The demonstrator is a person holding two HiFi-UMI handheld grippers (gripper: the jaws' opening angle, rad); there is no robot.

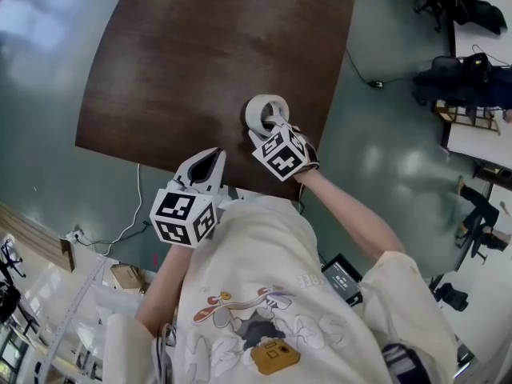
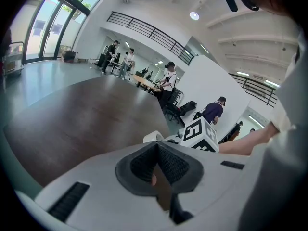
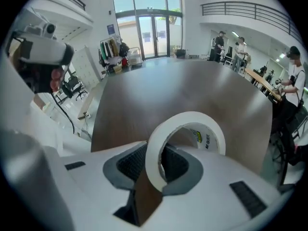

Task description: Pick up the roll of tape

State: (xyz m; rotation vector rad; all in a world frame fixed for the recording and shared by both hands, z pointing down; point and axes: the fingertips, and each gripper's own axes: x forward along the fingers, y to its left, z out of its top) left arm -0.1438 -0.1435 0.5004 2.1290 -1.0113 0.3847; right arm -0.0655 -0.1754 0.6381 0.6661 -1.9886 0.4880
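Note:
A white roll of tape [image 1: 265,112] stands on edge above the dark brown table [image 1: 200,62], near its front right part. My right gripper [image 1: 274,128] is shut on the roll's near wall. In the right gripper view the roll of tape [image 3: 166,143] is pinched between the dark pads and rises tilted in front of them. My left gripper [image 1: 204,165] hangs over the table's front edge, to the left of the roll. In the left gripper view its pads [image 2: 169,165] meet with nothing between them.
The table's [image 3: 183,95] front edge lies just under both grippers, with grey floor [image 1: 48,62] around it. A cable [image 1: 128,214] runs on the floor at the left. Several people [image 2: 168,83] stand at desks far across the room.

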